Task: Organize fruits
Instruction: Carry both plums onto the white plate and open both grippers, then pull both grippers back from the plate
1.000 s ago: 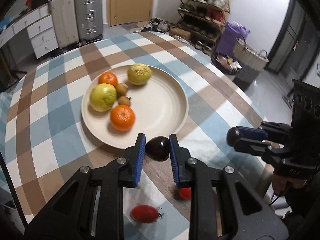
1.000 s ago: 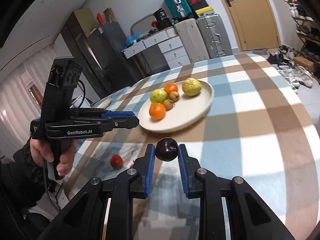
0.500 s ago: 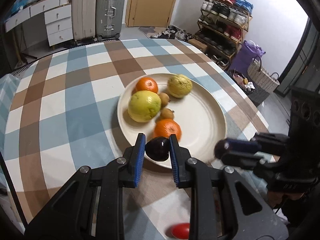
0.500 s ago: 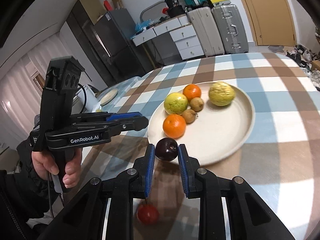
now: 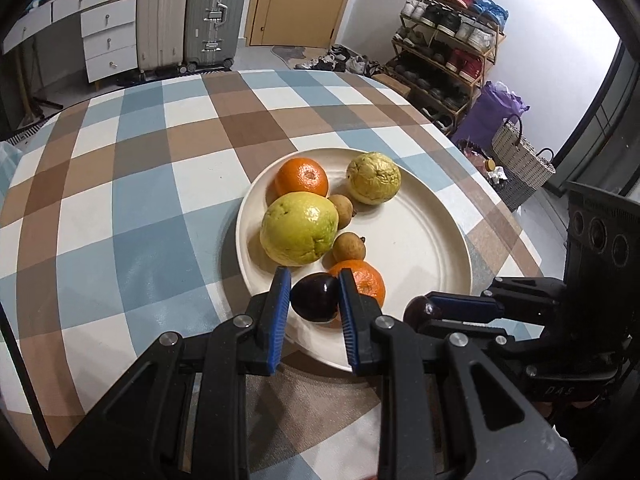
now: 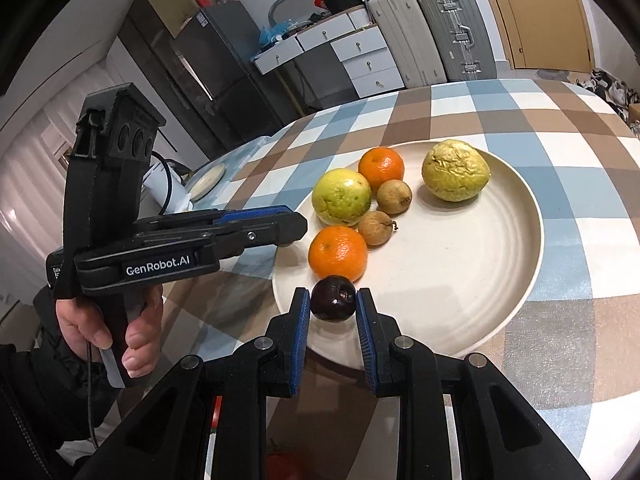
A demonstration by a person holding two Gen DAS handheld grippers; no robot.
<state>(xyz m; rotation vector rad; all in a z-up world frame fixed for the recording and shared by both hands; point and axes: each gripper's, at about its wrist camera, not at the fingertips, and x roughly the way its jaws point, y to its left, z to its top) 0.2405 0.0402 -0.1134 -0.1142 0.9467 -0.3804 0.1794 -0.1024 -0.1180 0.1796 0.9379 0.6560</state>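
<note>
In the left wrist view, the left gripper (image 5: pixel 314 298) is reaching up from the bottom centre of the frame, and its blue pads are closing tight on a dark plum (image 5: pixel 314 297). That plum is hanging over the near rim of the cream plate (image 5: pixel 424 240), which is sitting right of centre on the checked tablecloth (image 5: pixel 132 184). On the plate, a large green-yellow fruit (image 5: pixel 299 228) is lying toward the left, with an orange (image 5: pixel 302 178) just behind it and a wrinkled yellow fruit (image 5: pixel 373 178) toward the top right. Two small brown fruits (image 5: pixel 349 246) are resting between them. A second orange (image 5: pixel 362 280) is showing just behind the gripped plum, partly hidden by the right finger.

At the lower right of this view, the right gripper (image 5: pixel 418 312) is coming in from the side, pinching a second dark plum (image 5: pixel 416 311) at its tip, beside the plate's near-right rim.

In the right wrist view, the right gripper (image 6: pixel 333 306) is rising from the bottom centre, its jaws clamping the second plum (image 6: pixel 333 304) over the near edge of the plate (image 6: pixel 460 280), just in front of an orange (image 6: pixel 338 253). At the left of the frame, a hand (image 6: pixel 100 326) is gripping the handle of the left gripper (image 6: pixel 294 228), whose fingers are pointing toward the plate's left rim. Something red is showing faintly at the bottom edge, too hidden to identify.

In the background, suitcases (image 5: pixel 188 12) are standing against the wall at the upper left, and a shoe rack (image 5: pixel 448 40) is filling the upper right.
</note>
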